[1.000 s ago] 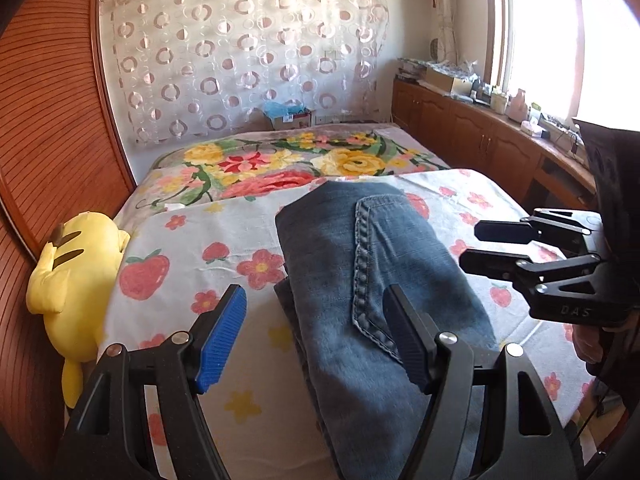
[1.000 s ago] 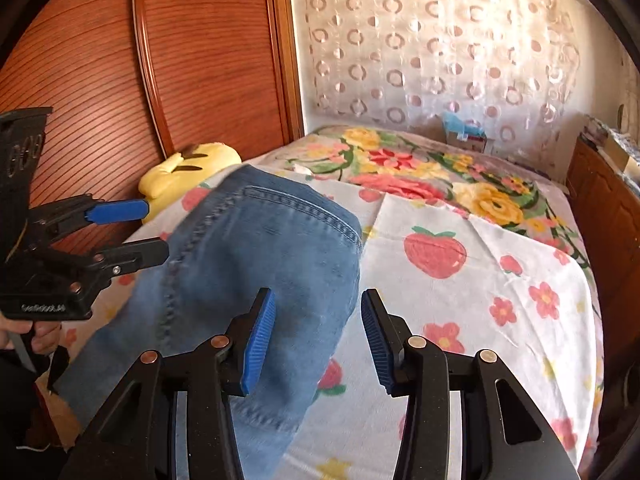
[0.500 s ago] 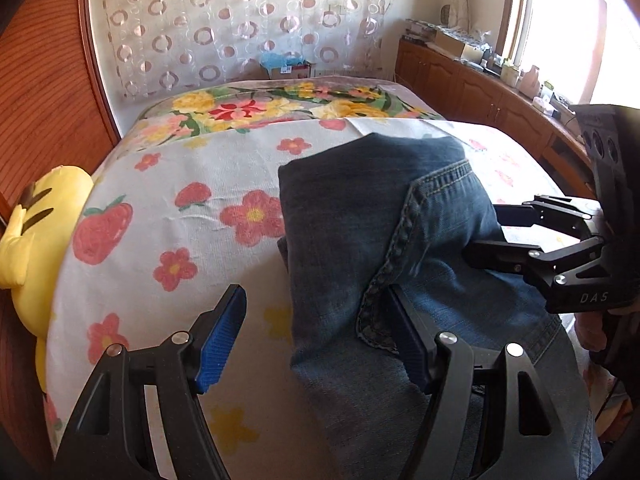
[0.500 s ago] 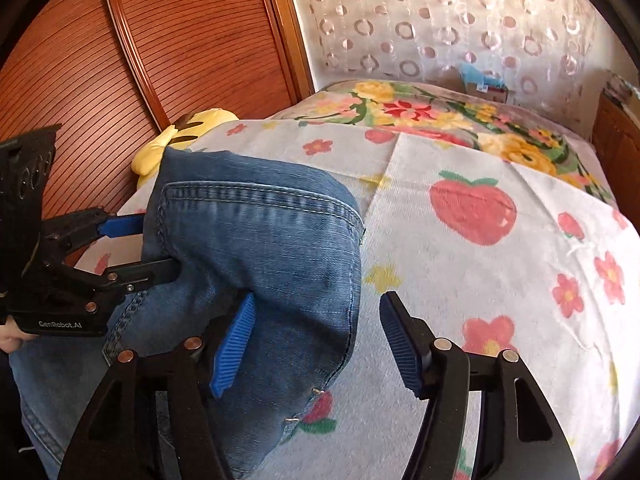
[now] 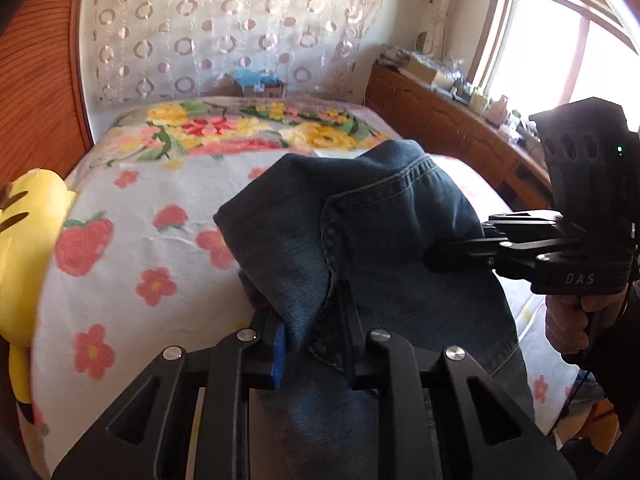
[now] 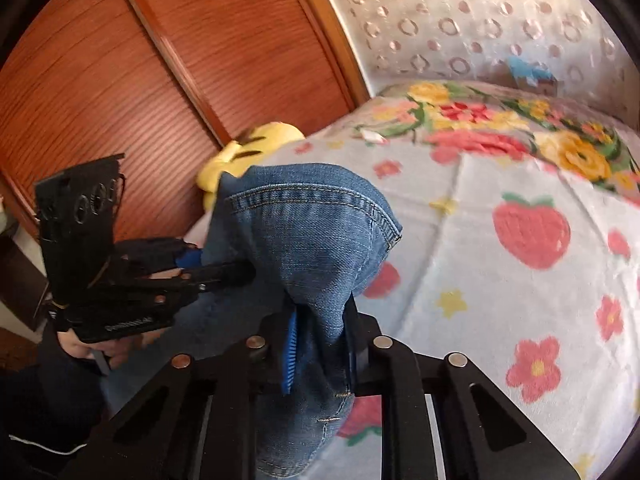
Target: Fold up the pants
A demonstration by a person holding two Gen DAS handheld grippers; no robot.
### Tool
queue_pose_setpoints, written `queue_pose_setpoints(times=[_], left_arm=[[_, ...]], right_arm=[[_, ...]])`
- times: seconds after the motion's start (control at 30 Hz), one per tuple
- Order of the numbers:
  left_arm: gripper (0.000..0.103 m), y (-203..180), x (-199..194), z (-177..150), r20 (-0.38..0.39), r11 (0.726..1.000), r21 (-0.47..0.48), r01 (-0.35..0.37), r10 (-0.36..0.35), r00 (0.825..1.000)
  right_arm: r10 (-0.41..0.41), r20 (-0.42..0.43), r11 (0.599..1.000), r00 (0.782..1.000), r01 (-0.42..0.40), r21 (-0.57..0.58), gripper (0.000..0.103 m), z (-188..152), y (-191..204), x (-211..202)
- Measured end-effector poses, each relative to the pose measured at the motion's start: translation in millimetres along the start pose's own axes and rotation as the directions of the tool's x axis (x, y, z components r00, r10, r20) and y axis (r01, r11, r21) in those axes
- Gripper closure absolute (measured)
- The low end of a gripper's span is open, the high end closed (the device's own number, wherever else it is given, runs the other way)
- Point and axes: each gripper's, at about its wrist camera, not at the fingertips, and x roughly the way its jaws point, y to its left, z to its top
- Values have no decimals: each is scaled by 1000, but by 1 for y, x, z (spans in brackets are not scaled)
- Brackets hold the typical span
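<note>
A bed (image 5: pixel 132 280) with a floral sheet fills the room. Reddish wooden panelling (image 6: pixel 140 60) stands left; a bright window (image 5: pixel 560 48) right, a ring-patterned curtain (image 5: pixel 224 32) far

"DAS" on right claw (image 5: pixel 434 254) body; left claw (image 6: pixel 240 270) body lettering illegible.

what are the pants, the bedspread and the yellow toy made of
Pants: blue denim, by the twill weave and pale topstitched seams. Bedspread: soft, fleecy printed cloth, probably a towelling or plush weave, matte with a fuzzy nap. Yellow toy: looks like stuffed plush, rounded and matte; blur leaves the fabric uncertain.
</note>
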Motion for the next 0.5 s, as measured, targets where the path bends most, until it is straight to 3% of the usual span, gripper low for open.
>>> queue_pose_setpoints(times=[0.23,0.5], left_arm=[[81,31,-77,24,180,997,-63,-43,53,982],[81,92,-137,57,282,972,-142,-185,219,934]], right_arm=[[75,65,987,995,-65,-148,88,63,65,-19],[164,73,951,984,-138,-277,89,129,123,22]])
